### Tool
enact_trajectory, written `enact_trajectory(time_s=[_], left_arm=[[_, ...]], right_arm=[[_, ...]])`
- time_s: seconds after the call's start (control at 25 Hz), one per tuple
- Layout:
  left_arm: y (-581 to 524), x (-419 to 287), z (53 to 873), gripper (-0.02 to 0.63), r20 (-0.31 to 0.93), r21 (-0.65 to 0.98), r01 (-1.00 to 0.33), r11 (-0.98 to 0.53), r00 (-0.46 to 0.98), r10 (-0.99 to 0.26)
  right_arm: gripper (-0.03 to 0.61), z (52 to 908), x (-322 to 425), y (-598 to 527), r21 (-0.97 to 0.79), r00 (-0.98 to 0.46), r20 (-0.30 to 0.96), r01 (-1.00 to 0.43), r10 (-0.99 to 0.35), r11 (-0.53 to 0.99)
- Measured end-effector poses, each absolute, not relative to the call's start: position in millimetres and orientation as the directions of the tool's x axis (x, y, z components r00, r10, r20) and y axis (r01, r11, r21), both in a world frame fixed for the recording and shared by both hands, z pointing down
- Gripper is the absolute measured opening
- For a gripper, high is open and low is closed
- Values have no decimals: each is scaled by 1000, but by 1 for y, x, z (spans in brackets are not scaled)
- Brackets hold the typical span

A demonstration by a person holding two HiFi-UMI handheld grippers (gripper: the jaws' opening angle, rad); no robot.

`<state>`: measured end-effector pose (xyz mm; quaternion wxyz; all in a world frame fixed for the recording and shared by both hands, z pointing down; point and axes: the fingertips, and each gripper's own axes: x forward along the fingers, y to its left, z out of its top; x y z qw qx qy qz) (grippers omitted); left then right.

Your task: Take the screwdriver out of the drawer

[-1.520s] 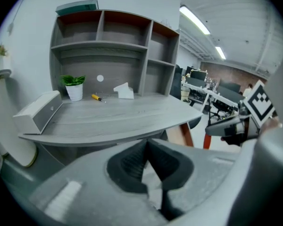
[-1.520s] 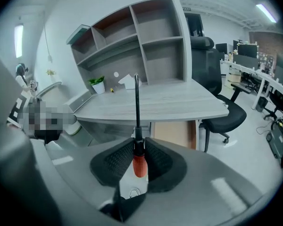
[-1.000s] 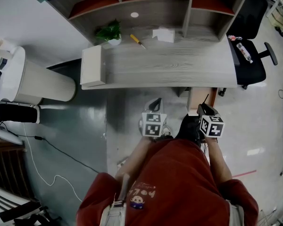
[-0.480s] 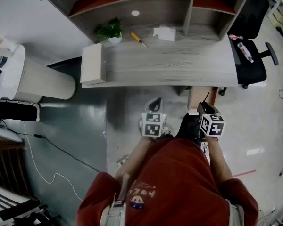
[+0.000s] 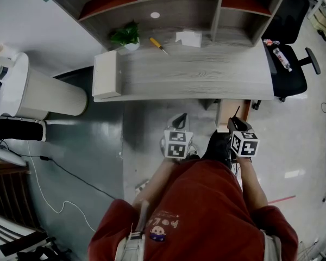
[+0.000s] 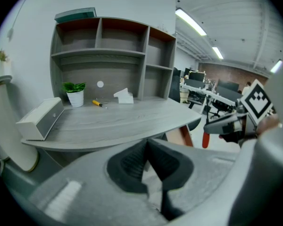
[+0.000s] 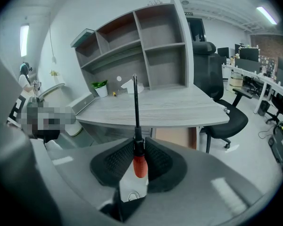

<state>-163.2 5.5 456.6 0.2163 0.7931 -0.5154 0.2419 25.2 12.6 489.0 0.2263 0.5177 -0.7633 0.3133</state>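
The right tool (image 7: 136,147) was clamped on the red-handled screwdriver (image 7: 139,166), its shaft pointing up in the air, short of the grey surface (image 7: 170,109). The taking-out looked done to me. The left tool (image 6: 146,150) was pinched shut on nothing, and I judged the next move to be setting the screwdriver gently down.

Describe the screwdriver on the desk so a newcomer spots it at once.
Start at the grey desk under the shelf unit. At its back, between the potted plant and the white object, lies the screwdriver. Its handle is yellow, unlike the red-handled screwdriver in the right gripper.
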Motion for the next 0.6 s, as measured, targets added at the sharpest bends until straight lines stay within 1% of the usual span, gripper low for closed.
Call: enact_trajectory(time_s=[0.6], left_arm=[[4, -162, 450, -2, 607, 81, -916, -393, 358, -709]], right_arm=[[72, 487, 31, 13, -225, -351, 685, -935, -639, 273]])
